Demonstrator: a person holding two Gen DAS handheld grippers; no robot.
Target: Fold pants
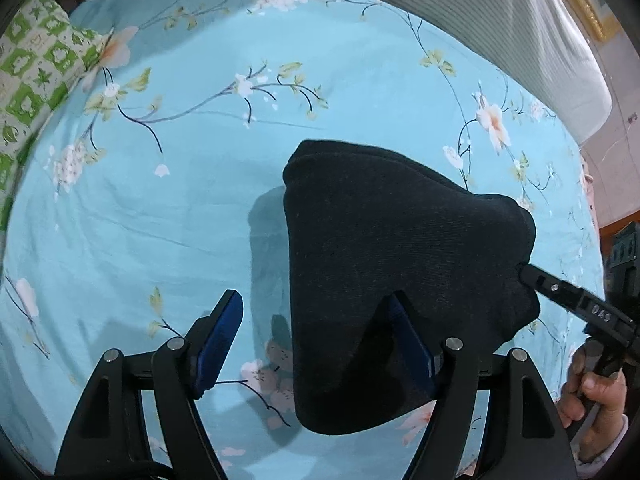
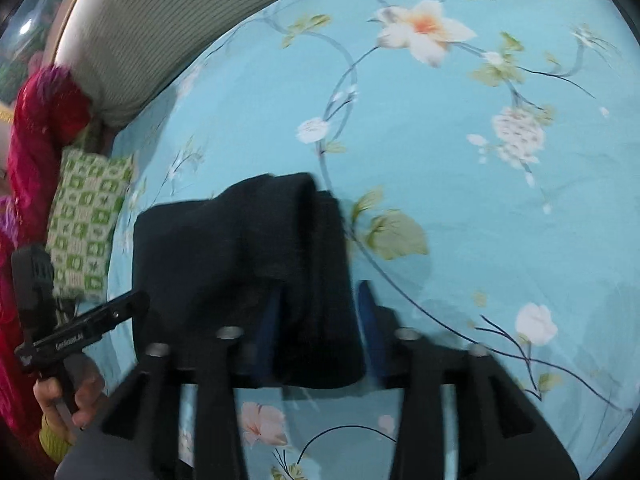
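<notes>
Black knit pants, folded into a thick bundle, hang above the blue floral bedsheet. The left gripper gapes wide, the bundle draped over one blue pad only. The right gripper straddles the bundle's edge, jaws half-parted; whether it pinches, I cannot tell.

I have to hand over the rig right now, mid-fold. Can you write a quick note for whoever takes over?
Left gripper: open, with the pants' edge draped over one finger.
Right gripper: a fold of the pants sits between its fingers; blur hides whether it pinches.
Pants: dark, already folded into a thick bundle on the blue flowered bedsheet.
Left to do: probably slide both grippers free and check the bundle lies flat.
</notes>
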